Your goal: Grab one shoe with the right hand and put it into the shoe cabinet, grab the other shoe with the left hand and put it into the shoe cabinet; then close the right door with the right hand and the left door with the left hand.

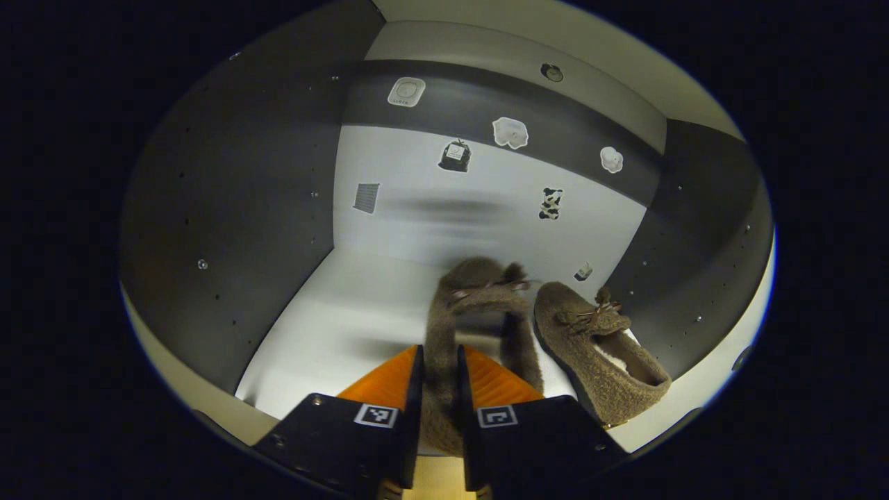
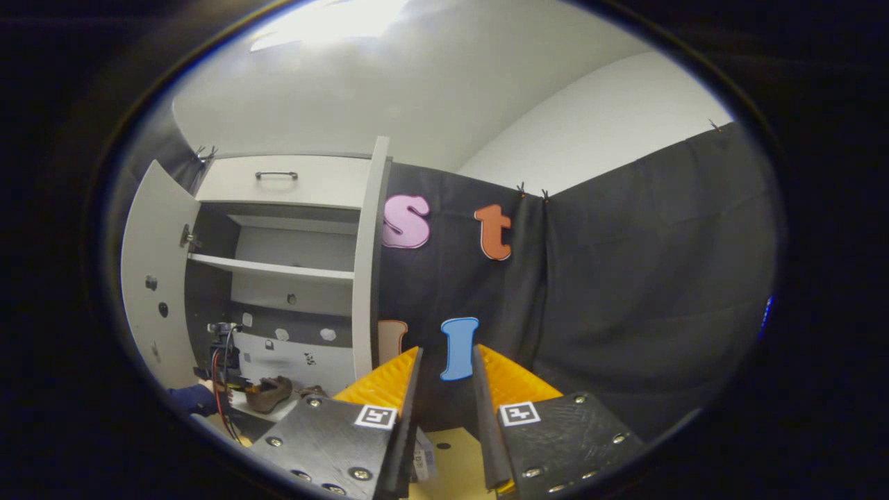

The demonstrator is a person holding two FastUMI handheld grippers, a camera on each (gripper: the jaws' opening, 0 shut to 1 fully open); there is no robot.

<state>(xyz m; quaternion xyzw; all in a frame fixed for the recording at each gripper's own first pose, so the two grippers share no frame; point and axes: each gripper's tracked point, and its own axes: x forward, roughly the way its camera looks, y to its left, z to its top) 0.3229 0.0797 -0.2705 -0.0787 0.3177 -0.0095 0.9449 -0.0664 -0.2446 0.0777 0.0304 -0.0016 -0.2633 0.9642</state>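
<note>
Your left claw [image 1: 439, 389] is pinched tight on the fuzzy brown shoe [image 1: 479, 312]. Both fingers squeeze the soft side of it, and the toe with its little bow points away from you, toward 12 o'clock. You hold it by the rim because that thin fuzzy edge is easy to pinch, and the toe can go in first. The shoe is already inside the shoe cabinet [image 1: 229, 208], low over the white shelf floor [image 1: 333, 326]; I cannot tell if it touches down yet. The other shoe [image 1: 597, 347] lies on that same floor at about 3 o'clock from yours, just beside it, with its open top facing up. So that one looks done, and yours looks like it only needs setting down next to it. Let go gently so the two shoes do not bump. Your right claw [image 2: 444, 410] is open a little and holds nothing. It points at the dark cloth wall, well away from the cabinet, maybe to stay out of the way. In the right gripper view the right door [image 2: 364, 264] stands open at about 10 o'clock, and the left door [image 2: 149, 278] is swung wide at 9 o'clock. Both doors are left to shut.
</note>
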